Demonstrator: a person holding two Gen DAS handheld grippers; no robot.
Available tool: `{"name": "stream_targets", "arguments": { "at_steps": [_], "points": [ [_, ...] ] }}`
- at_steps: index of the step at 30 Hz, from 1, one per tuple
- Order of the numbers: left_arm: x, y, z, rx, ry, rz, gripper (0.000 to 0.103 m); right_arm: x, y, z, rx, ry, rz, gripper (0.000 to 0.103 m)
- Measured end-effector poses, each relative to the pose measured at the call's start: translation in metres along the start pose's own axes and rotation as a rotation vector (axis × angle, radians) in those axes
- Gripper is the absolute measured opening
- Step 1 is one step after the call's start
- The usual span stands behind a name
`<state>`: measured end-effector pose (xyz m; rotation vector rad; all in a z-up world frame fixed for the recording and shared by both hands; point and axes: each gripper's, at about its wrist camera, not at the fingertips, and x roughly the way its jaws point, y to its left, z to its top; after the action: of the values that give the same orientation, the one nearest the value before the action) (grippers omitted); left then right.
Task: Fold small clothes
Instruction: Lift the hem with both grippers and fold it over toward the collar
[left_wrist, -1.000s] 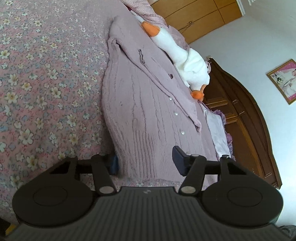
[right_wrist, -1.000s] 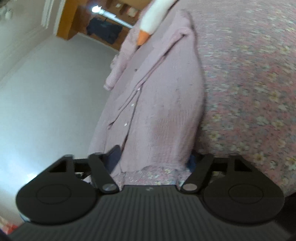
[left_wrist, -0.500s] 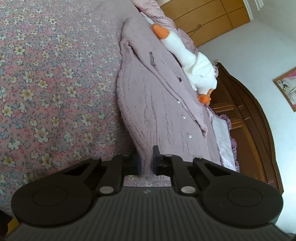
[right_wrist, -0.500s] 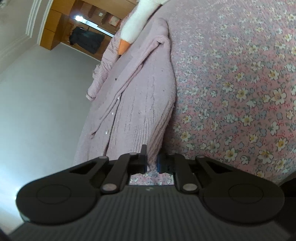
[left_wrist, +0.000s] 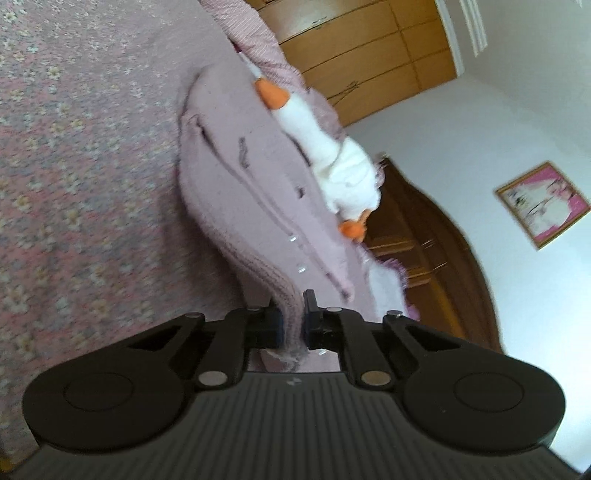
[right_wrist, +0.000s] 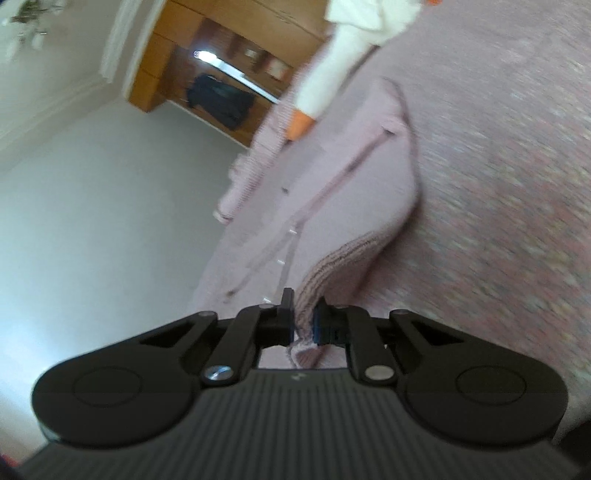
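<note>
A small lilac knitted cardigan (left_wrist: 236, 192) with a row of buttons lies on the floral bedspread (left_wrist: 74, 166). My left gripper (left_wrist: 291, 317) is shut on its ribbed hem, which rises off the bed in a bunched strip. In the right wrist view the same cardigan (right_wrist: 354, 192) stretches away, and my right gripper (right_wrist: 303, 321) is shut on another part of that ribbed hem, also raised. Both views are motion-blurred.
A white plush goose (left_wrist: 332, 162) with orange beak and feet lies along the cardigan's far side, also seen as the plush goose (right_wrist: 343, 48). Striped pink fabric (left_wrist: 258, 37), wooden wardrobes (left_wrist: 369, 48), a dark wooden headboard (left_wrist: 443, 258) and a white wall stand beyond.
Both grippers went from open around the hem to shut on it, then rose, pulling the hem off the bedspread and bunching the cardigan's lower edge.
</note>
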<state>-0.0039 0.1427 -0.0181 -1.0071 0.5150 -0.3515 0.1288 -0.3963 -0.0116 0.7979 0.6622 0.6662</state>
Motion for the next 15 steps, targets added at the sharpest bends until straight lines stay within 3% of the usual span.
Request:
{"name": "stream_targets", "arguments": {
  "at_steps": [15],
  "points": [
    [0.034, -0.016, 0.053, -0.013, -0.047, -0.042, 0.01, 0.052, 0.026, 0.069, -0.039, -0.113, 0.057, 0.012]
  ]
}}
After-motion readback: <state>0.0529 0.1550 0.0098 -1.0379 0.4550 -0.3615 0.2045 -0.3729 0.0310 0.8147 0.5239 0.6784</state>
